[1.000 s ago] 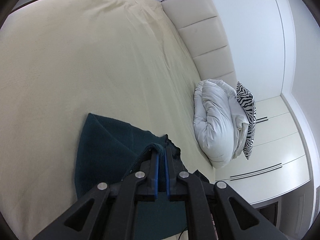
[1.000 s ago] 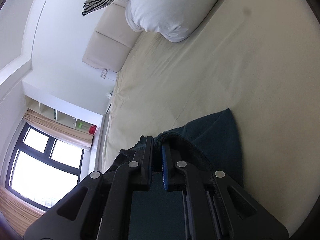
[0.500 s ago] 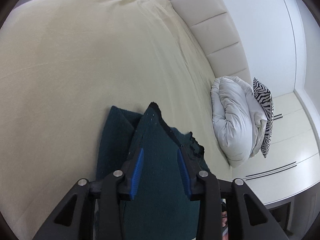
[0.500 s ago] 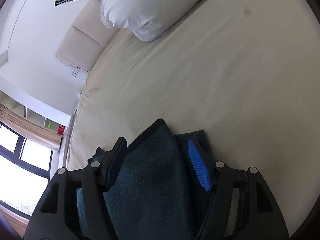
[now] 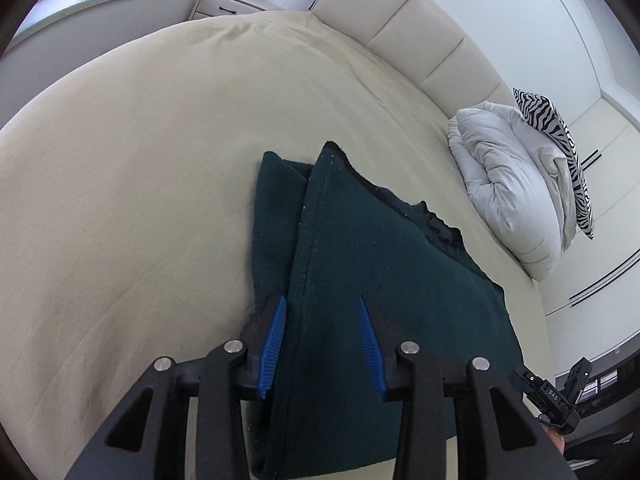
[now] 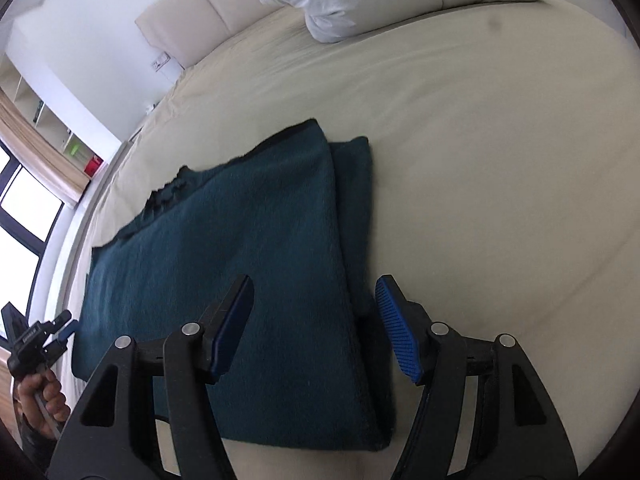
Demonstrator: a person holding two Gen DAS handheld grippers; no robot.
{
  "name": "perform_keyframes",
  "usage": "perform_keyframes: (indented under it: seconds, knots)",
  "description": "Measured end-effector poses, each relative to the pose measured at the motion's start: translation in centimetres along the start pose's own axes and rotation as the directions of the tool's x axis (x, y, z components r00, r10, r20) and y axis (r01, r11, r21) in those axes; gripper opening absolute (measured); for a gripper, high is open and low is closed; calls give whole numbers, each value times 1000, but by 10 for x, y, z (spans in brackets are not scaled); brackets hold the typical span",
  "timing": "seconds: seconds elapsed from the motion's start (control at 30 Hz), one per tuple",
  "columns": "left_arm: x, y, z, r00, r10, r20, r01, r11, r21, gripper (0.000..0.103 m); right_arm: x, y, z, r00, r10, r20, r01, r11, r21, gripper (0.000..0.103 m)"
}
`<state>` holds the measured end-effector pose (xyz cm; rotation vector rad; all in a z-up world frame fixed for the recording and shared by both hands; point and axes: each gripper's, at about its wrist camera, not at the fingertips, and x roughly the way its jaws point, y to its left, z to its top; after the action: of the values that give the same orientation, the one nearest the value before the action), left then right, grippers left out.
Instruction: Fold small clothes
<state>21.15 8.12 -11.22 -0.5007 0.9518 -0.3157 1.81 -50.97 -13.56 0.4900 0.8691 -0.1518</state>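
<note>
Now my left gripper (image 5: 322, 342) and right gripper (image 6: 316, 328) hang spread, pinching nothing, over the folded teal garment (image 6: 256, 264) on the bed (image 6: 500, 160).

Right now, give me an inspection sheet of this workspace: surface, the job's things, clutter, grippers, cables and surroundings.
Surface: cream bed sheet, lightly creased.
Job's things: dark teal garment lies folded on the sheet, one layer over another, dark trim at its far edge.
Clutter: rolled white duvet and zebra-print pillow by the headboard.
Grippers: left gripper open above the garment; right gripper open above its folded edge; neither holds cloth.
Cables: nothing seen.
Surroundings: padded cream headboard, nightstand, white wardrobe doors, window with shelves beside it.
</note>
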Motion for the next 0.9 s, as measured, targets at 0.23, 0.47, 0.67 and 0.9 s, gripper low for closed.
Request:
perform_keyframes:
  seconds: [0.23, 0.47, 0.67, 0.9]
  knots:
    - [-6, -9, -13, 998, 57, 28, -59, 995, 77, 36, -30, 8, -25, 999, -10, 36, 11, 999, -45, 51]
    - [2, -5, -21, 993, 119, 15, -120, 986, 113, 9, -28, 0, -32, 999, -40, 7, 40, 998, -50, 24]
    - [2, -4, -22, 992, 126, 6, -125, 982, 138, 8, -34, -10, -33, 999, -40, 7, 40, 999, -4, 5]
    - [2, -1, -21, 992, 128, -14, -124, 980, 157, 7, -39, -24, -44, 1000, 4, 0, -4, 995, 97, 5]
